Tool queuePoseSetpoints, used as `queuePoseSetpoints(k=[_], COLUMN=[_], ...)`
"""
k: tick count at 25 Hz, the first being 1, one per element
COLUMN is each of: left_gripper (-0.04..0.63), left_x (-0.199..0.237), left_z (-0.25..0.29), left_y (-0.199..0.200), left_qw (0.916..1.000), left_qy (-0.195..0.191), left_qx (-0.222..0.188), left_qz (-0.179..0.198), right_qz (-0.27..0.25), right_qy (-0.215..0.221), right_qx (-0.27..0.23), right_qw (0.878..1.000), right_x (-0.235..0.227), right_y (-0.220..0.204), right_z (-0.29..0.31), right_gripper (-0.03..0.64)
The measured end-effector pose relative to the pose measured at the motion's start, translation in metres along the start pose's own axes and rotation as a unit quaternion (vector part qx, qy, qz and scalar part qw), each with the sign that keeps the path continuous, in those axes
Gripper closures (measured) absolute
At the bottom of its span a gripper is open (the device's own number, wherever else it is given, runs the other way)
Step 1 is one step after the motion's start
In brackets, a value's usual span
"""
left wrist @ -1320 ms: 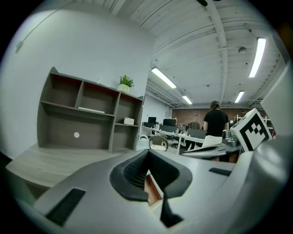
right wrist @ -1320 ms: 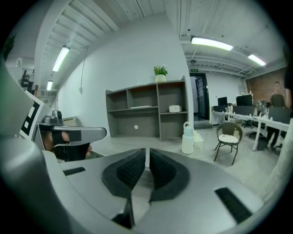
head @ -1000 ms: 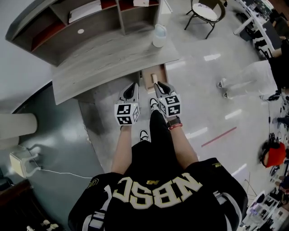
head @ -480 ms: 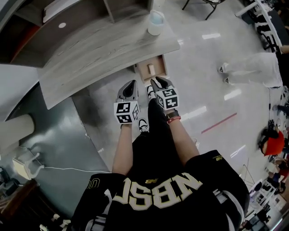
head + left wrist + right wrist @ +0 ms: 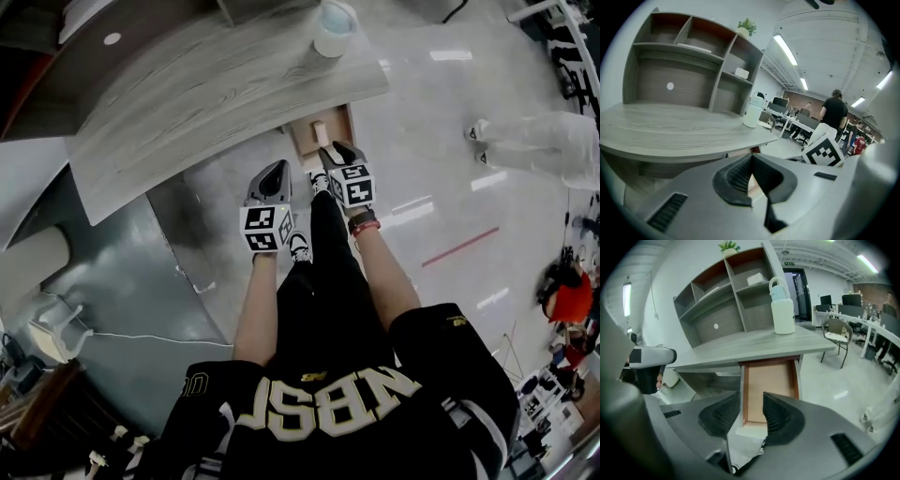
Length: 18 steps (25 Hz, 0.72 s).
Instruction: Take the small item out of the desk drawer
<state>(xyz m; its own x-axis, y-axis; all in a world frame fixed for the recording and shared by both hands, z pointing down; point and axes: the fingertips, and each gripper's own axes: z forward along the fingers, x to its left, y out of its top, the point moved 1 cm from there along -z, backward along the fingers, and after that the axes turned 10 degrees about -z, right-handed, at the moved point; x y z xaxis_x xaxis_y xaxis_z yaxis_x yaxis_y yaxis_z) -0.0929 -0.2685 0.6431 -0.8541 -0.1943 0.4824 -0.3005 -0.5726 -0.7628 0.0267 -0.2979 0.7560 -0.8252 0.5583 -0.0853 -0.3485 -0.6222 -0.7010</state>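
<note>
black short-sleeved jersey [image 5: 328, 422] with cream block letters across the back and a small yellow mark on each sleeve, black trousers [image 5: 323, 281], white shoes [image 5: 299, 249] with black trim. a dark watch [image 5: 362, 223] sits on a red band (right wrist). the left gripper [image 5: 279, 169] and right gripper [image 5: 330, 150] are pale grey shells with black ribbed pads [image 5: 719, 418], each carrying a white cube [image 5: 265, 228] of black square markers.

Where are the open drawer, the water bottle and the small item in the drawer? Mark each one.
drawer [image 5: 771, 380]: right gripper view, on its bare wooden bottom.
water bottle [image 5: 783, 317]: right gripper view, on its white body.
small item [image 5: 321, 130]: head view, on its pale top.
</note>
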Motion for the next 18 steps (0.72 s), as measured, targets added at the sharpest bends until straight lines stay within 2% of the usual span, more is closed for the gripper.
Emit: queuePoseSetpoints(k=[6,12,18], left_gripper=[0.581,0.58,0.58], left_x=[0.008,0.02,0.033], left_z=[0.02,0.036,0.048], left_y=[-0.011,-0.029,-0.044], left_qw=[0.9999,0.9994,0.9987], left_qy=[0.01,0.024,0.032], left_qx=[0.008,0.022,0.034], left_qz=[-0.009,-0.012,-0.02], right_qz=[0.009,0.018,0.023], right_qy=[0.013,0.018,0.019], right_qx=[0.023,0.044,0.078], right_qw=[1.0,0.999,0.996], right_x=[-0.017,-0.03,-0.037], right_y=[-0.021,-0.045,-0.063], right_z=[0.041,0.083,0.114], right_gripper=[0.448,0.376,0.366])
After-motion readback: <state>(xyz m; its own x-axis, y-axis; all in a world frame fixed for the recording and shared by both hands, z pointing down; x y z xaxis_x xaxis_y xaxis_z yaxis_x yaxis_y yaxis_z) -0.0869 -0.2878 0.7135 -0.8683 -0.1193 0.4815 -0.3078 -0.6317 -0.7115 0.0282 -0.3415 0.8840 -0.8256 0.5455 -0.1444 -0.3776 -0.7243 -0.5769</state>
